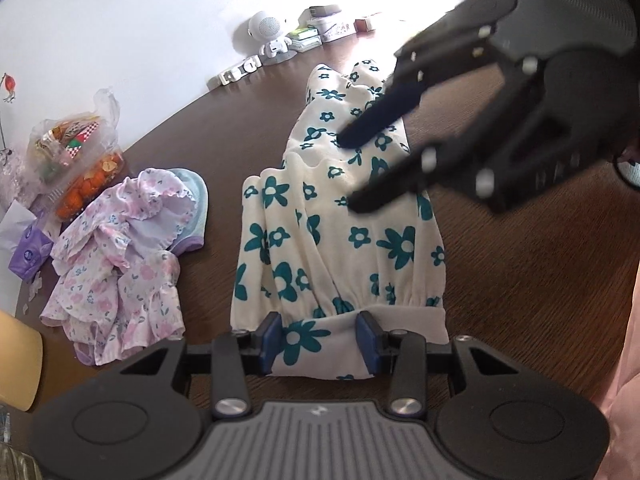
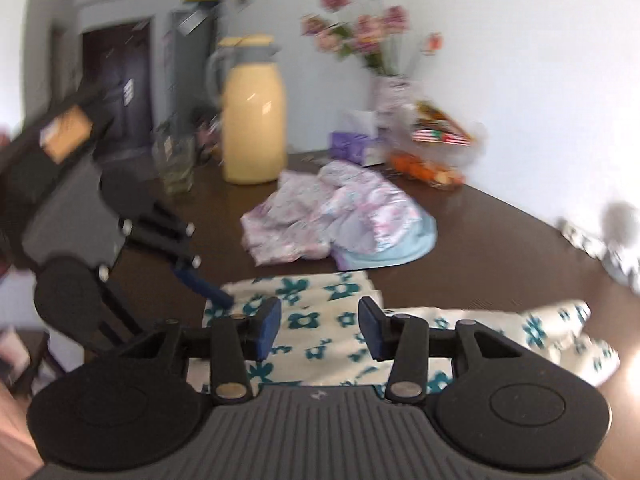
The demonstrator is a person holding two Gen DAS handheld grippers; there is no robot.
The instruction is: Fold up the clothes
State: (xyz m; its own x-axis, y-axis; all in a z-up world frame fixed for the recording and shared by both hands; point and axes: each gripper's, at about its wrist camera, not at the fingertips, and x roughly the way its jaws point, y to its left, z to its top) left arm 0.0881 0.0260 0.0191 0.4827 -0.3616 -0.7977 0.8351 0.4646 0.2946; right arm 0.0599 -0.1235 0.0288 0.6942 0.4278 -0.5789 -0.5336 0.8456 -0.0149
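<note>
The cream trousers with teal flowers (image 1: pixel 340 216) are lying lengthwise on the dark wood-grain counter (image 1: pixel 520 280), soft and rumpled, the gathered waistband nearest the left wrist camera and the legs running away towards the wall; the left hand-held gripper (image 1: pixel 324 340) is sitting at that waistband with its blue pads (image 1: pixel 272 336) spread apart, the hem lying between them but not pinched; the right hand-held gripper (image 1: pixel 352 172) is hanging over the middle of the trousers, its black fingers parted and holding nothing; in the right wrist view, which is blurred, its own pads (image 2: pixel 268 328) are likewise standing wide over the fabric; to the right of the trousers the counter is lying bare up to its edge; to their left, past a strip of bare wood, a crumpled pink-and-lilac floral garment (image 1: pixel 120 264) is heaped over a pale blue piece (image 1: pixel 196 196); beyond that heap, a clear plastic box of orange fruit (image 1: pixel 84 192) and a cream jug (image 2: pixel 252 120) are standing.
</note>
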